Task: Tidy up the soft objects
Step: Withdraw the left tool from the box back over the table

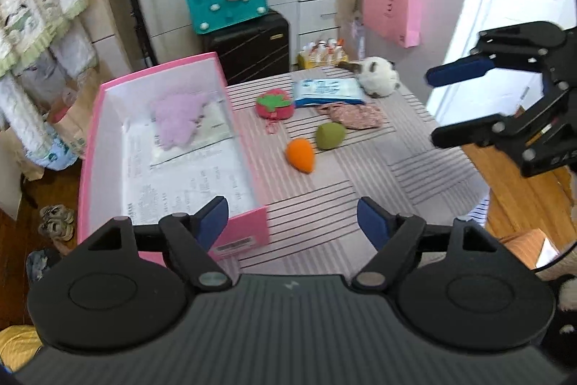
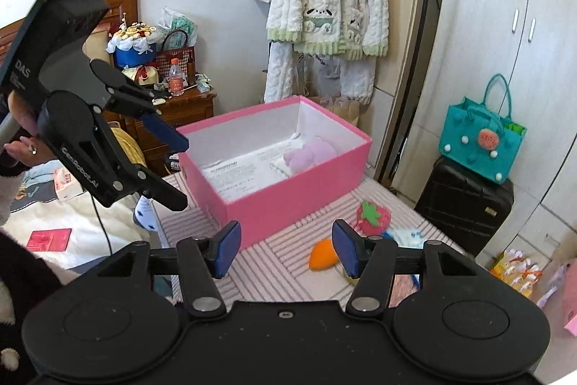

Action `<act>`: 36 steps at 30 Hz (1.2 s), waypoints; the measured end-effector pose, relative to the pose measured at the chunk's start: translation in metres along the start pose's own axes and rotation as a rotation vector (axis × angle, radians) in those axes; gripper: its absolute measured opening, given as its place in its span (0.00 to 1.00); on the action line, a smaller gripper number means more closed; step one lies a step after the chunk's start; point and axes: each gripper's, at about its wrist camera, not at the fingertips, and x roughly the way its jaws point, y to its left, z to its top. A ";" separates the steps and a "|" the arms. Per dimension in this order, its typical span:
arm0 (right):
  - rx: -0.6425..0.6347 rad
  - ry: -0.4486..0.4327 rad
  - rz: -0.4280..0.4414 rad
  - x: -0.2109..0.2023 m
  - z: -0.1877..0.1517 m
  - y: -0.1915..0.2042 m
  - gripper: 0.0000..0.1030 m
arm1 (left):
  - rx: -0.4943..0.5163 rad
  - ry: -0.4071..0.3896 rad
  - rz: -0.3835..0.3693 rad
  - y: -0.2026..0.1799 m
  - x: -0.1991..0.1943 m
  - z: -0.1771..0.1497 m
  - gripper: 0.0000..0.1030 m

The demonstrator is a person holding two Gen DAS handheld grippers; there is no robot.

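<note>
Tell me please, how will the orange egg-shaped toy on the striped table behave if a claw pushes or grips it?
The orange toy looks like soft foam or felt, so it would probably squash a little and weigh almost nothing. Its rounded, tapered shape suggests it may roll in a curve if pushed. The matte surface looks unlikely to slip.

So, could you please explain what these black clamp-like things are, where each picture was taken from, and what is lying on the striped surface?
They are hand-held grippers, one in each of a person's hands, each carrying a camera that looks along its two blue-padded fingers. One picture looks from the left gripper, with the right gripper visible at its side; the other looks from the right one. Both are open and hold nothing. On the striped cloth stands a pink box with a purple plush inside. Beside the box lie a strawberry plush, an orange carrot-shaped toy, a green toy, a floral cloth piece, a wipes pack and a white plush.
</note>
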 end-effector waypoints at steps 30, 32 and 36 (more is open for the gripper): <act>-0.007 -0.109 -0.097 0.090 -0.127 -0.064 0.72 | -0.053 -0.207 0.034 -0.065 0.101 0.007 0.87; 0.016 -0.095 -0.106 0.099 -0.130 -0.068 0.72 | -0.054 -0.216 0.054 -0.067 0.112 0.007 0.87; 0.099 -0.066 -0.097 0.114 -0.128 -0.080 0.72 | -0.097 -0.216 0.055 -0.069 0.131 0.008 0.87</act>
